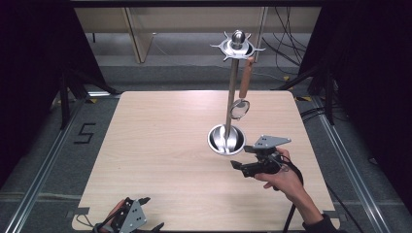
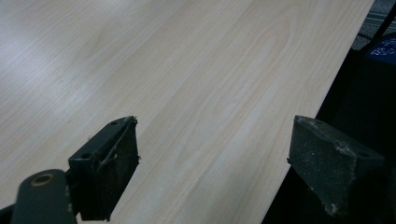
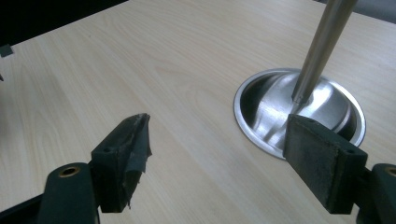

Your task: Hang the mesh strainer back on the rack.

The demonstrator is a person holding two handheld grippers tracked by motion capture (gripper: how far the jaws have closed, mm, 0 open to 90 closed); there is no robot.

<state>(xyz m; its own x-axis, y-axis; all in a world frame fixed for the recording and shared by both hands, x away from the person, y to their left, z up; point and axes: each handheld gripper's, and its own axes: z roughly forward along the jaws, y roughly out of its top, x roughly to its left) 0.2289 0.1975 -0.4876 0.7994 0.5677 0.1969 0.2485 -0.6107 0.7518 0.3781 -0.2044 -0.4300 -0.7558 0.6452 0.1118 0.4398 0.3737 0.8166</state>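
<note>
A steel utensil stand rises from a round dish base (image 1: 226,139) right of the table's middle, and its pole (image 1: 232,92) ends in a hooked crown (image 1: 237,46). From one hook hangs a small strainer with a wooden handle (image 1: 245,77) and a mesh head (image 1: 239,108). My right gripper (image 1: 241,156) sits just right of and nearer than the base, open with nothing between its jaws. In the right gripper view the gripper (image 3: 219,128) faces the base (image 3: 261,135) and pole (image 3: 322,46). At the near left edge my left gripper (image 1: 151,212) stands open over bare wood, likewise open in its own view (image 2: 215,126).
The light wooden table (image 1: 165,145) has rounded corners, and its edge (image 2: 303,107) runs close beside the left gripper. Dark curtains hang on both sides. Cables (image 1: 286,34) lie on the floor behind, and a "5" mark (image 1: 84,133) is on the floor at left.
</note>
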